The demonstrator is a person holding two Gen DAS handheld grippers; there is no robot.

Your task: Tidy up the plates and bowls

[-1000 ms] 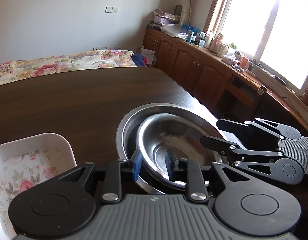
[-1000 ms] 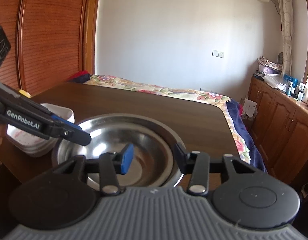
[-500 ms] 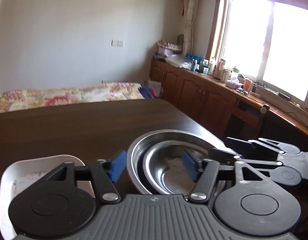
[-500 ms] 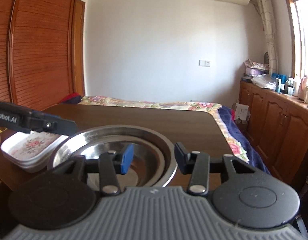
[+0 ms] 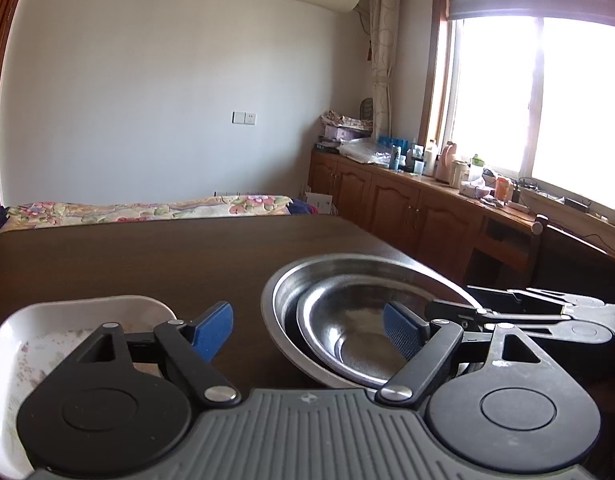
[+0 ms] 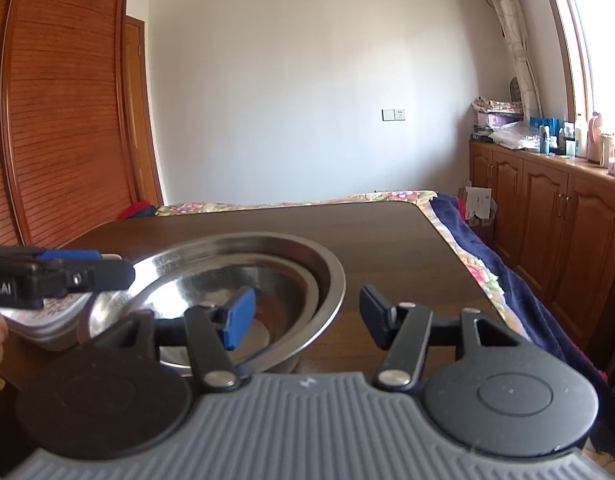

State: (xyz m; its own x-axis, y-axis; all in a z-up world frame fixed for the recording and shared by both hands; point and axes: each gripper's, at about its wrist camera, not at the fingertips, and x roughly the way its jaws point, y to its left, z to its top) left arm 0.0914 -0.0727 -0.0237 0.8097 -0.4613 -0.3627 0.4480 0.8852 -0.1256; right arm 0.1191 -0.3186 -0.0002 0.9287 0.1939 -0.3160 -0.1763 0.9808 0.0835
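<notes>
Hovering with both tools empty: left gripper [image 5: 307,332] has its jaws spread wide, right gripper [image 6: 303,318] likewise wide, neither gripping anything. Looks like the nesting step is done: small steel bowl [image 5: 347,332] sits inside big steel bowl [image 5: 283,292] on the dark table [image 5: 127,256], at 1 o'clock in the left view. Floral white dish [image 5: 23,344] rests at 9 o'clock, just beside the bowls, apart. Likely next: decide whether the dish needs moving; that needs a rim grip. Steel is shiny and dry-looking, probably slippery.
</notes>
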